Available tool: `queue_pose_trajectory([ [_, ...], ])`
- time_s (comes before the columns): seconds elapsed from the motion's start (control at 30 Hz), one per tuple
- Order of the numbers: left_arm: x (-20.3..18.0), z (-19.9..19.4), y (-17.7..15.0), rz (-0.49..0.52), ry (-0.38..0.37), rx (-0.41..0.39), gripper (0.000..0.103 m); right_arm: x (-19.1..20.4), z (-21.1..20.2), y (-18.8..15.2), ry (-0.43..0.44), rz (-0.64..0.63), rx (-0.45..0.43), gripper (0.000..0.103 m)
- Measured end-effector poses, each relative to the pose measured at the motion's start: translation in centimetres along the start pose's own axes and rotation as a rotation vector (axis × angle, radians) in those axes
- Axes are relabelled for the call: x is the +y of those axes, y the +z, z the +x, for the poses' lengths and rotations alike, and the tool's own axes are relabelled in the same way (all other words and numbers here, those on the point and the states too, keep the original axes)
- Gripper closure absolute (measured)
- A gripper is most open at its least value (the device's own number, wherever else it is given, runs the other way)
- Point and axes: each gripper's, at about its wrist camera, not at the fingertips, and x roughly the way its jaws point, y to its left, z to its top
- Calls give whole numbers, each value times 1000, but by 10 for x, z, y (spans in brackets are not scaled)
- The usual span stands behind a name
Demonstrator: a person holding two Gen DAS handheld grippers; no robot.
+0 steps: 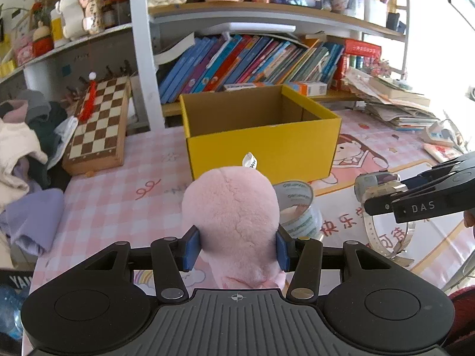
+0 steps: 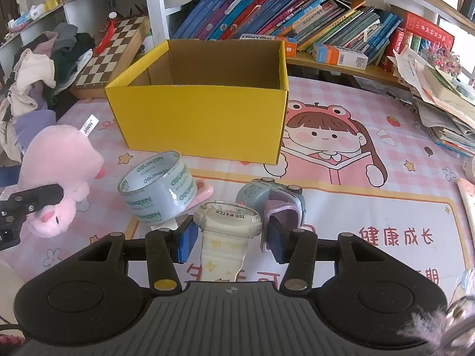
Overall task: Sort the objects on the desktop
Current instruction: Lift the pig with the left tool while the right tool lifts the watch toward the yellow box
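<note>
In the left wrist view a pink plush toy fills the space between the blue pads of my left gripper, which is shut on it. The open yellow cardboard box stands just beyond and looks empty. My right gripper is shut on a white watch, whose strap hangs toward the camera. A blue and purple watch lies right behind it on the pink mat. A roll of clear tape lies between the plush toy and the watches. From the left wrist view the right gripper shows at the right edge.
A wooden chessboard leans at the back left beside a heap of clothes. Stacked papers and books crowd the back right. A shelf of upright books runs behind the box. A water bottle sits at the lower left.
</note>
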Motion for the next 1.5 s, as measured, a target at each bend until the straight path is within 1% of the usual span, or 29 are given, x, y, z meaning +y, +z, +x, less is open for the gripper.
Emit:
queue_pose_trajectory([
  [0.37, -10, -7, 7, 52, -79, -11, 54, 4, -16, 3, 21, -27, 13, 56],
  [0.6, -13, -8, 15, 62, -100, -29, 54, 7, -23, 8, 36, -42, -4, 56],
  [1.13, -23, -4, 45, 85, -90, -97, 54, -4, -32, 47, 74, -123, -67, 56],
  [1.5, -28, 10, 76, 94, -51, -143, 54, -19, -31, 87, 104, -171, -138, 56],
])
